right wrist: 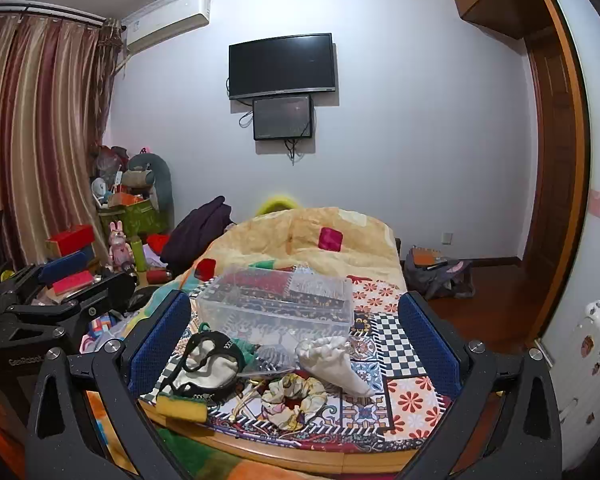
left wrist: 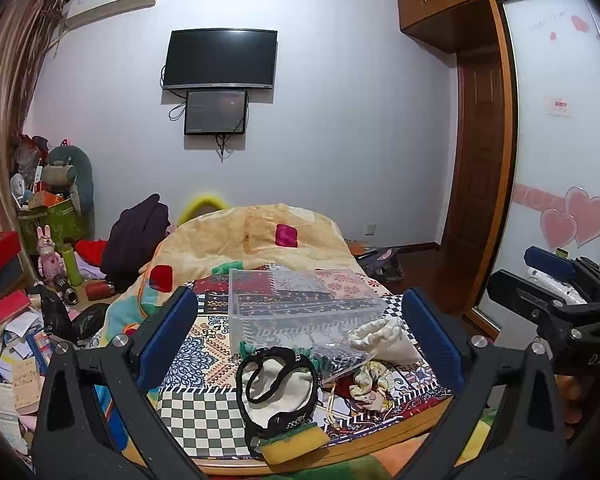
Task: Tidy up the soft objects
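Jaws of both my grippers stand spread wide, holding nothing, above the near edge of the bed (left wrist: 380, 432). Left gripper (left wrist: 300, 340): its blue pads frame the soft objects on the patterned cover. Right gripper (right wrist: 296, 336): same pile, seen slightly from the right.

Clear plastic box (left wrist: 300, 304), with nothing visible inside it, sits on the cover just behind the pile. In front of it: a cream tote bag (left wrist: 280, 392) with black handles, whose printed lettering is too small to read; a yellow-and-green sponge (left wrist: 294, 442) at the bed's near edge, touching the bag; a clear packet (left wrist: 340, 360) of dark contents; a cream cloth pouch (left wrist: 384, 340) to the right; a floral scrunchie (left wrist: 370, 384) beside the packet.

Readable writing: "DAS" on the right gripper's body, seen from the left wrist; "GenRobot" on the left gripper's body, seen from the right wrist. A wall-mounted television (left wrist: 220, 58) carries a maker's mark too small to read.
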A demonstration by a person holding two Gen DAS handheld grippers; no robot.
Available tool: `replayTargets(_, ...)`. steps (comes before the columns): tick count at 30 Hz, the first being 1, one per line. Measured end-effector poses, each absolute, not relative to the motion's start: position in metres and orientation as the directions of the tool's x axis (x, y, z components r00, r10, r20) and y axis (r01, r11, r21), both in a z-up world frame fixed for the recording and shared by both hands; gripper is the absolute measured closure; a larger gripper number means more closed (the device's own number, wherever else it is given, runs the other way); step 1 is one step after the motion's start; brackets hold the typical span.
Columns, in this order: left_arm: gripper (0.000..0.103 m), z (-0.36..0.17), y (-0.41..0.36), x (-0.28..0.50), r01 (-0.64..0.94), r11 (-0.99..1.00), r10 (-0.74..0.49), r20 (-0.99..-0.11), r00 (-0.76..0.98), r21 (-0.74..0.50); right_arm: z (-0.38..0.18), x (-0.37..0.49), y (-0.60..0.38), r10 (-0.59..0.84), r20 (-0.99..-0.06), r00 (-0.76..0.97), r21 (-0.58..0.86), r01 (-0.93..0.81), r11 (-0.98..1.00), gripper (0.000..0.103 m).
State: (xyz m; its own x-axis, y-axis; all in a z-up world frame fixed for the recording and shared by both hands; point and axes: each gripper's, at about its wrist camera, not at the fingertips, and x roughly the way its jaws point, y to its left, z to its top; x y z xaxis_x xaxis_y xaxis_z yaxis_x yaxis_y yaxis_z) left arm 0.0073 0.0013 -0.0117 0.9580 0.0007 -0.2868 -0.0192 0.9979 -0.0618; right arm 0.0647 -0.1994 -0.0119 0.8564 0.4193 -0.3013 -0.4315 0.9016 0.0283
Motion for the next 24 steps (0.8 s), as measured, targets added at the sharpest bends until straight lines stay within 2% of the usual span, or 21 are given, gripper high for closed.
replayTargets(24, 0.000, -0.0103, -0.0031, 0.0073, -0.019, 0.999, 0.006, -0.286, 0.958, -0.043, -0.0088, 0.0640, -0.1985, 0.421, -0.288, 0.860, 0.028, -0.432, 0.902, 0.000)
